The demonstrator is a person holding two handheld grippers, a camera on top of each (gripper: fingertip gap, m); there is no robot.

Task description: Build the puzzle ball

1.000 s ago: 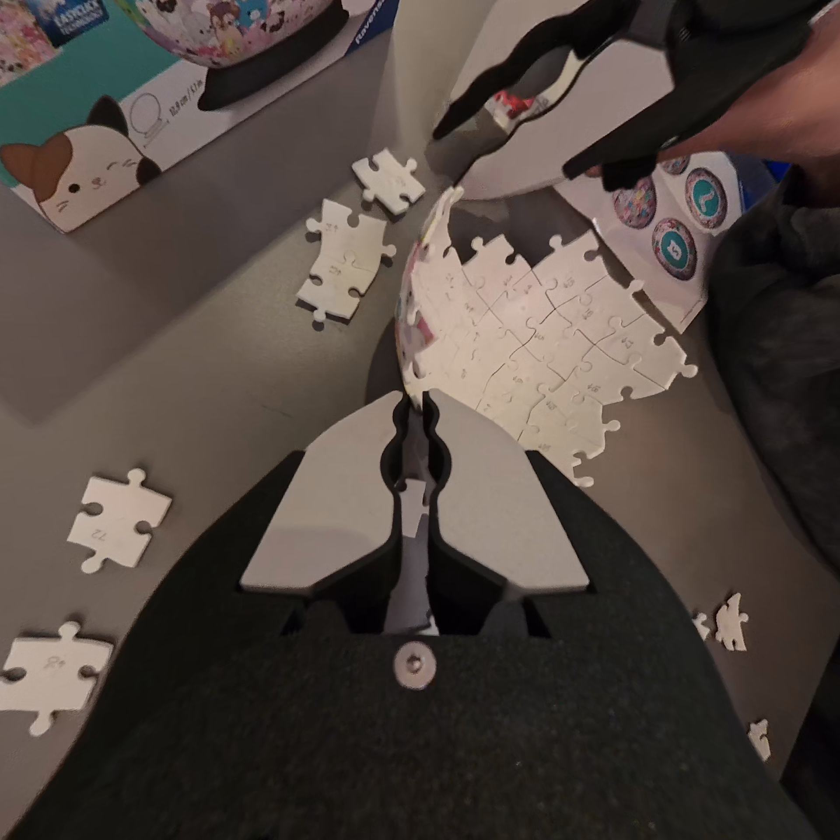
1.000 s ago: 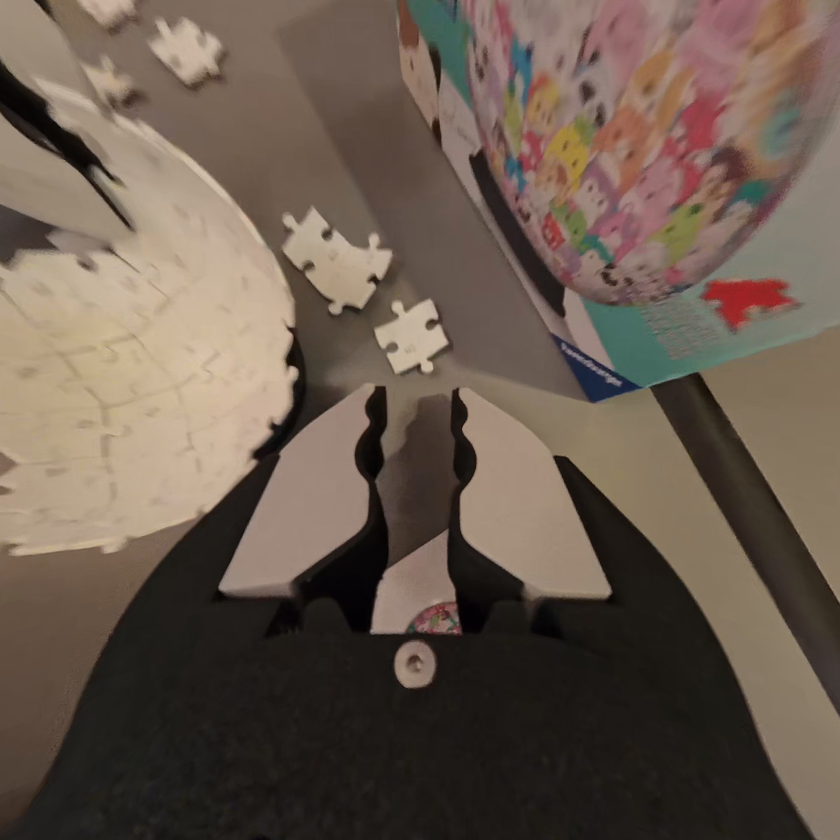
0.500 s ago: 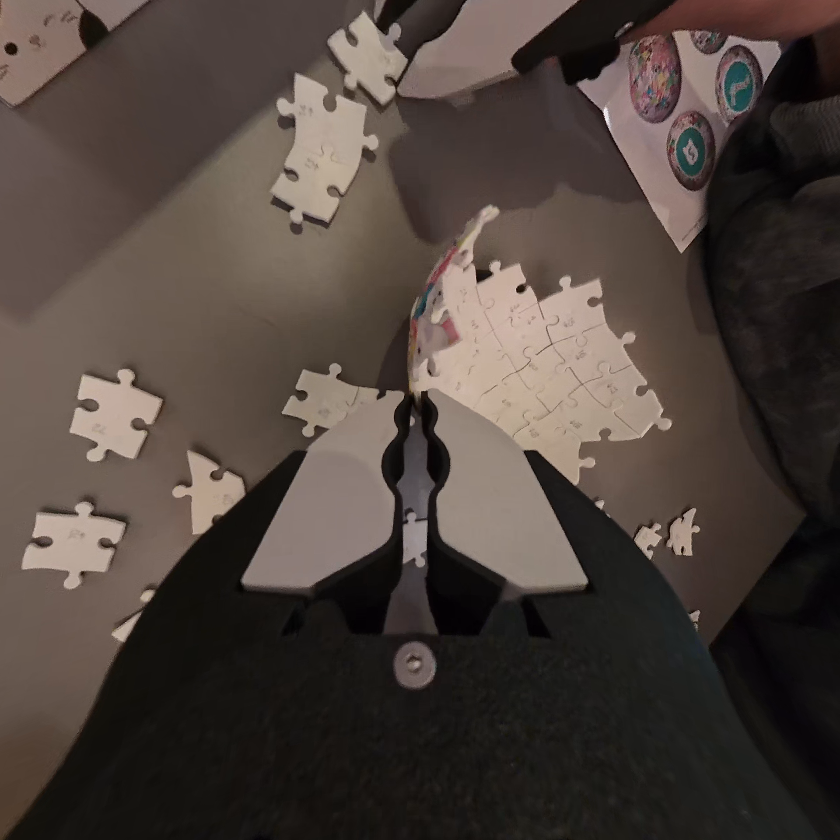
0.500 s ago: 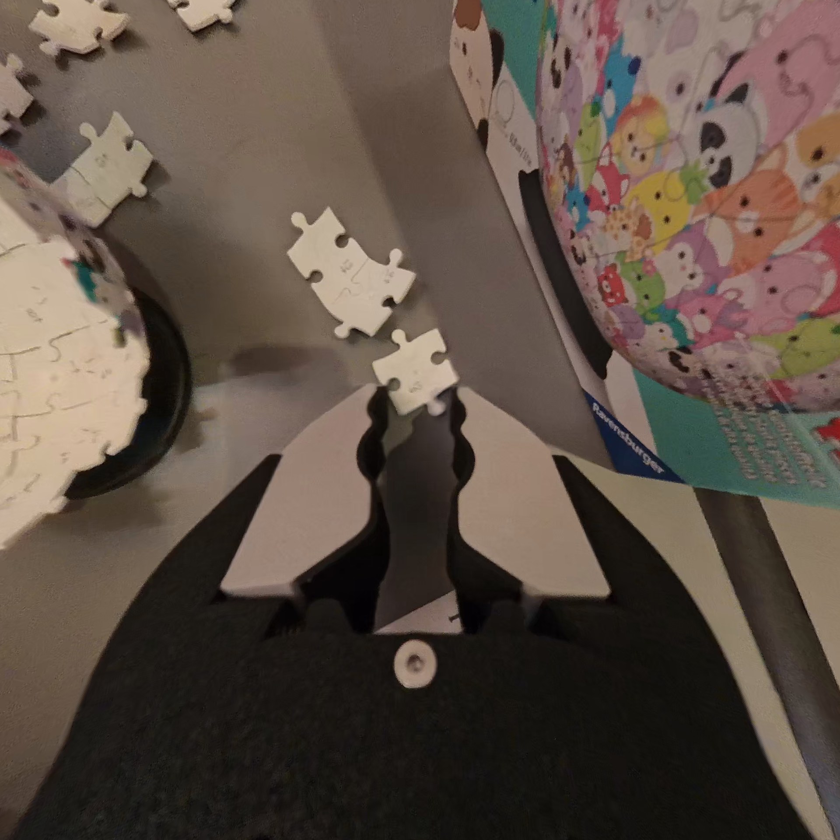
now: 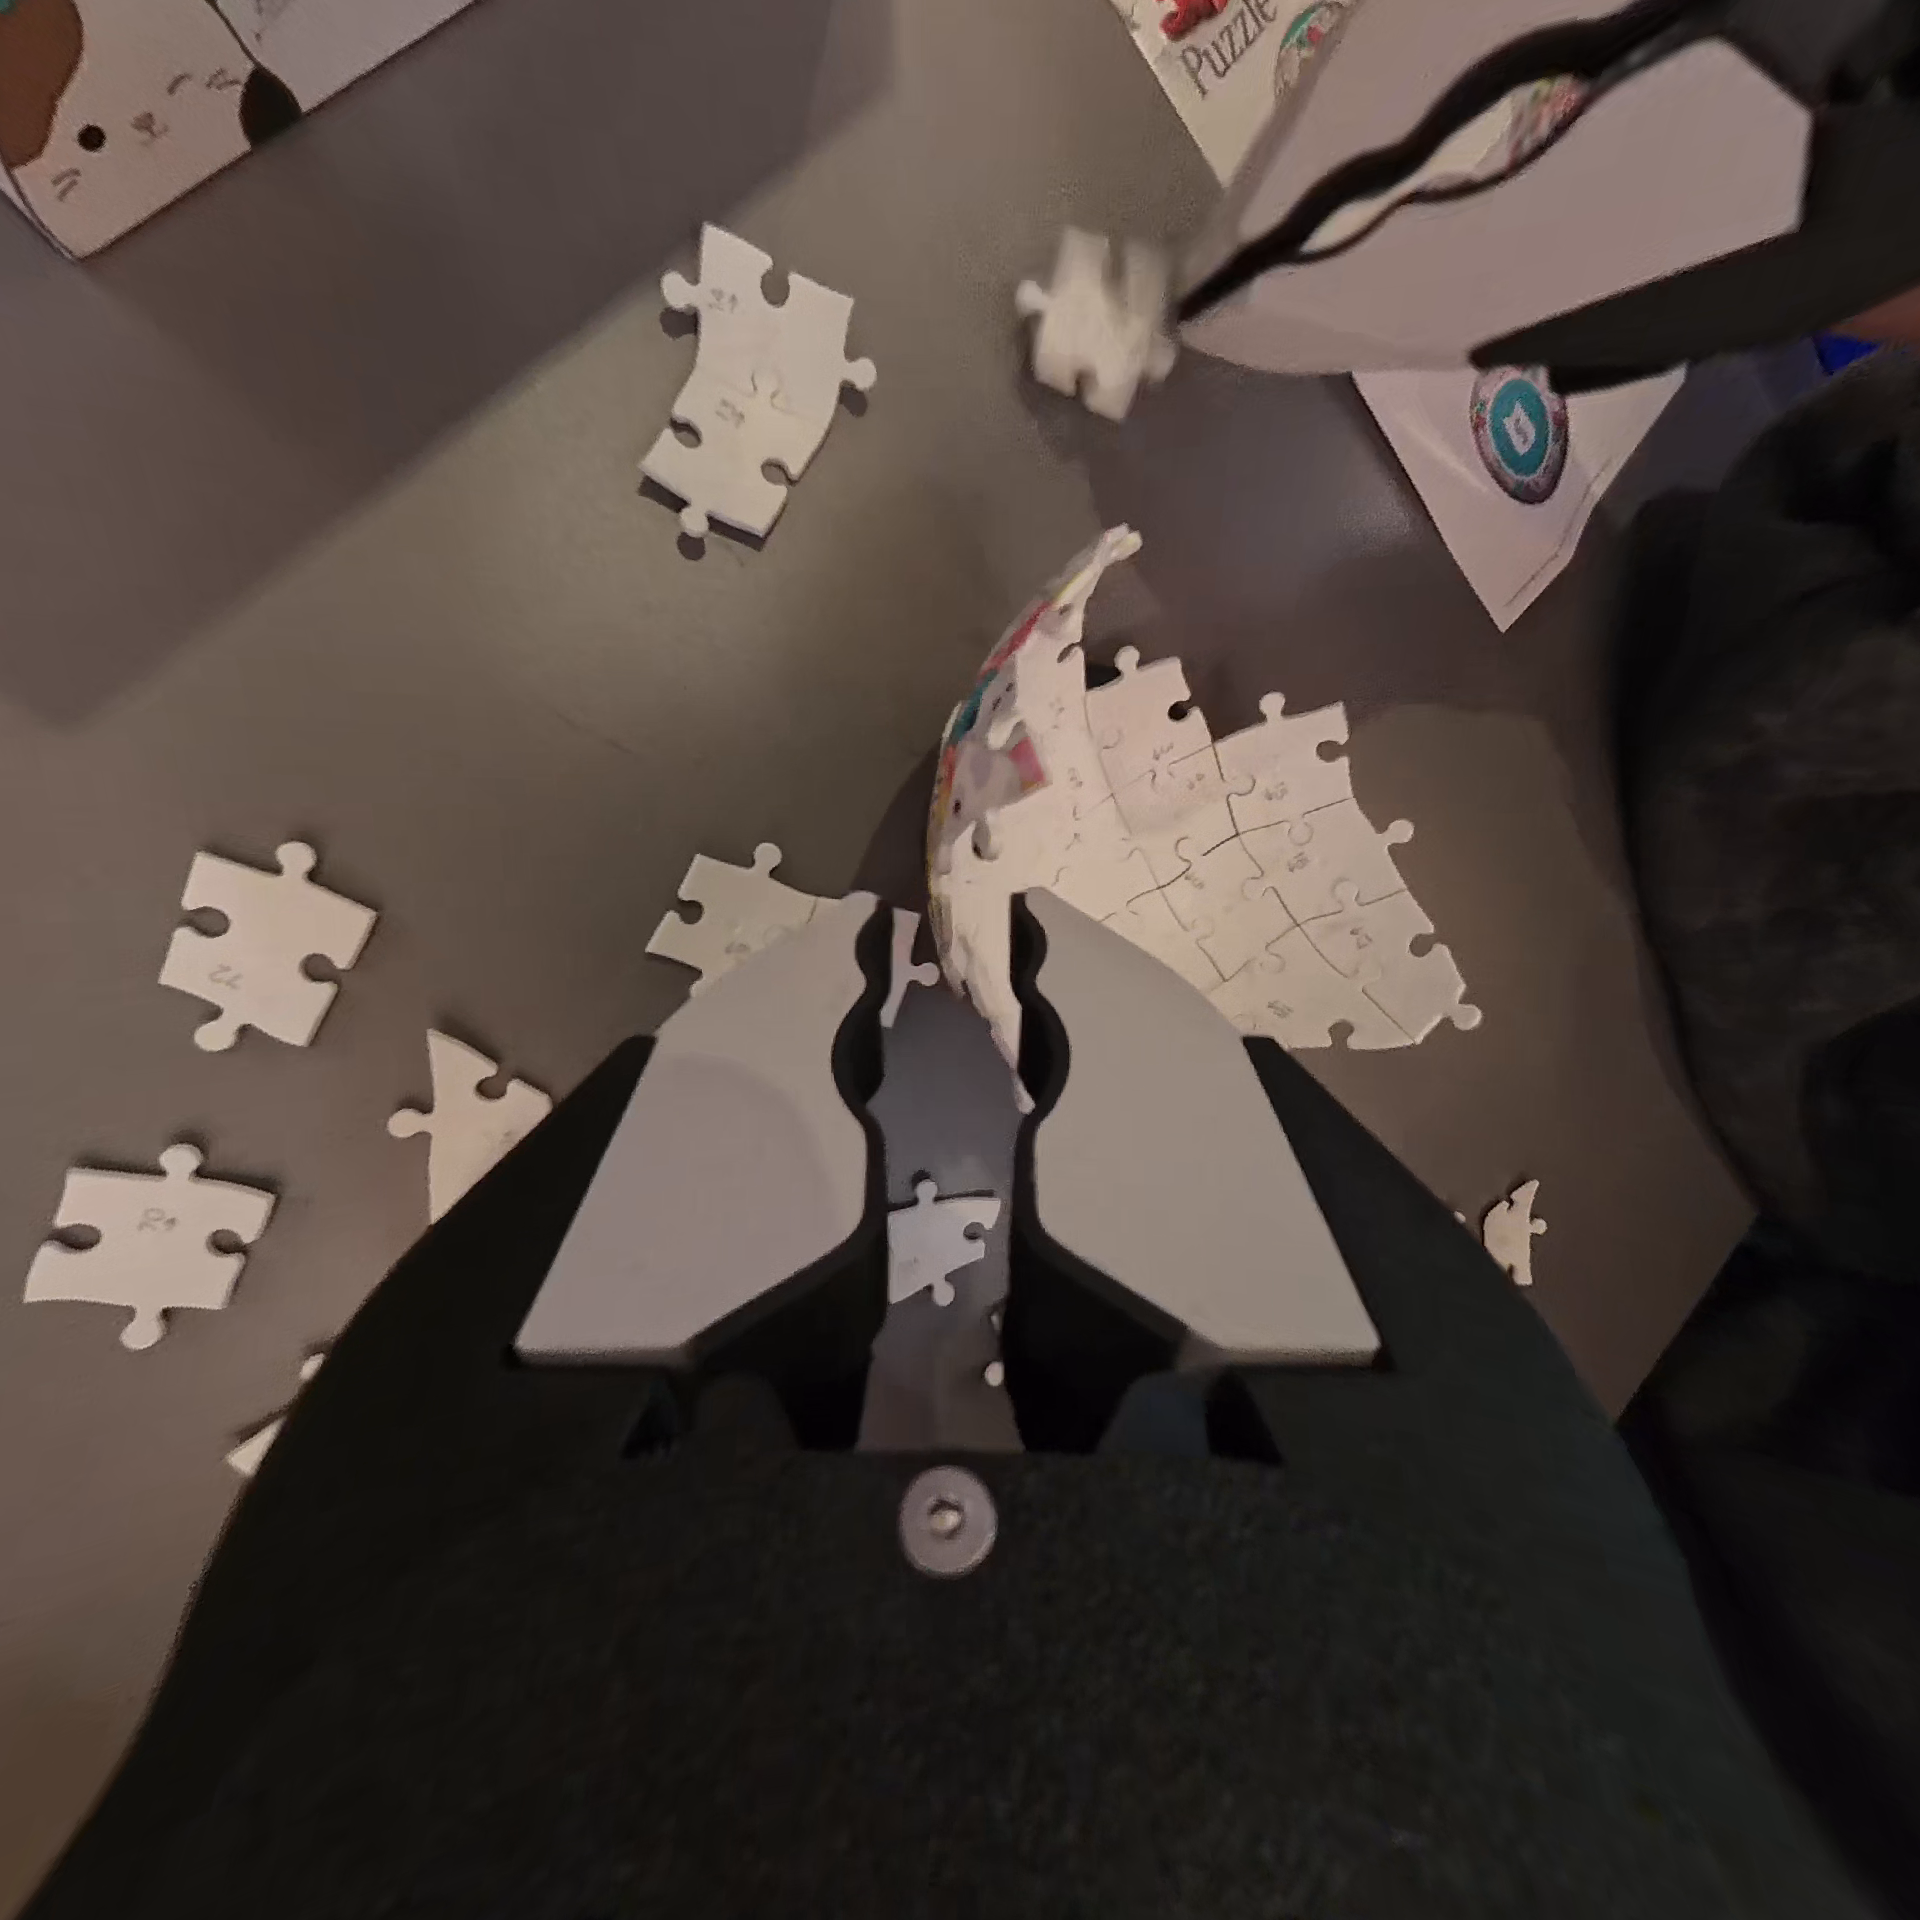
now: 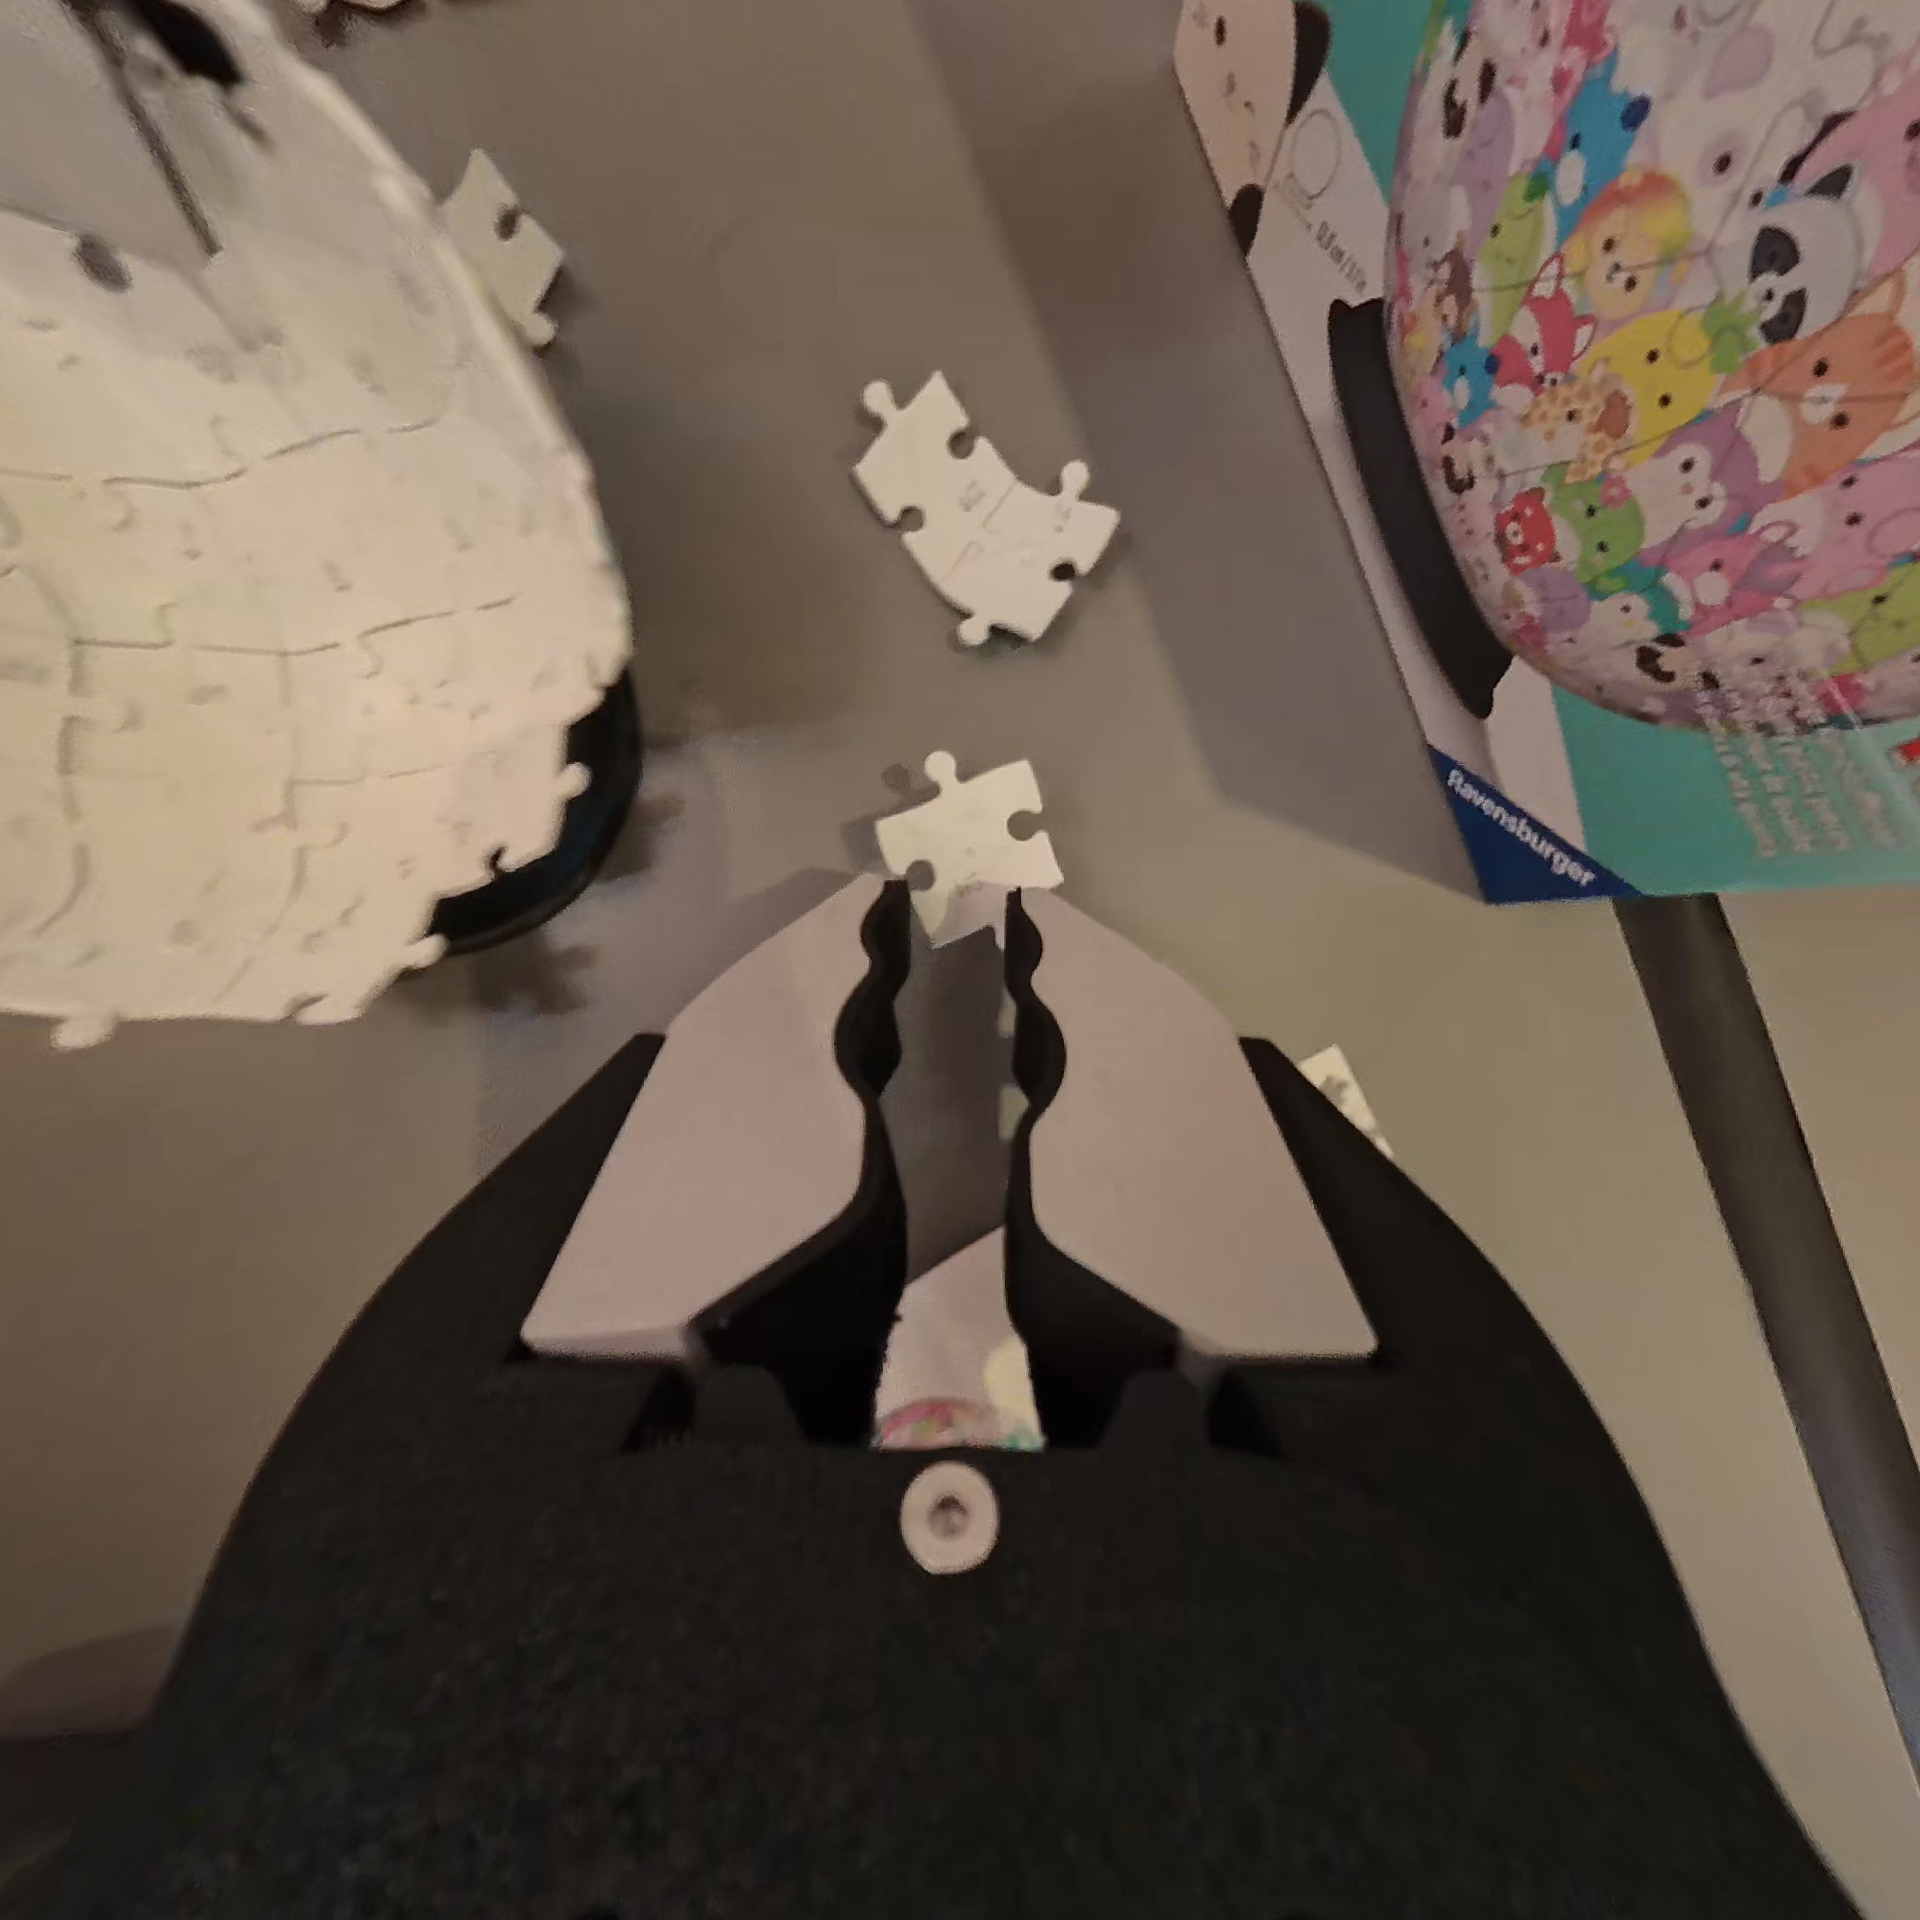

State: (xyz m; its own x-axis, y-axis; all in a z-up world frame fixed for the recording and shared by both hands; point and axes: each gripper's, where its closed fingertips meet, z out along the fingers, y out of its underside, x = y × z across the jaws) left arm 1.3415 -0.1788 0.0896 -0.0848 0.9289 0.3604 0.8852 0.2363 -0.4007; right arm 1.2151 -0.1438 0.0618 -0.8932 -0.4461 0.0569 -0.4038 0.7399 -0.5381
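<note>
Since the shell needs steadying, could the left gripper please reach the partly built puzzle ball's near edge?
Probably yes: the left gripper is open and the partly built puzzle ball has its edge right at the fingertips, uncovered. The right gripper is elsewhere, holding a loose piece.

Left gripper (image 5: 951,925) was clamped on the half-built ball's (image 5: 1226,873) edge, now its fingers have parted around that edge at frame centre. Right gripper (image 6: 956,904), empty a second ago, has closed on a single puzzle piece (image 6: 966,836) and holds it at its tips, mid-frame.
</note>
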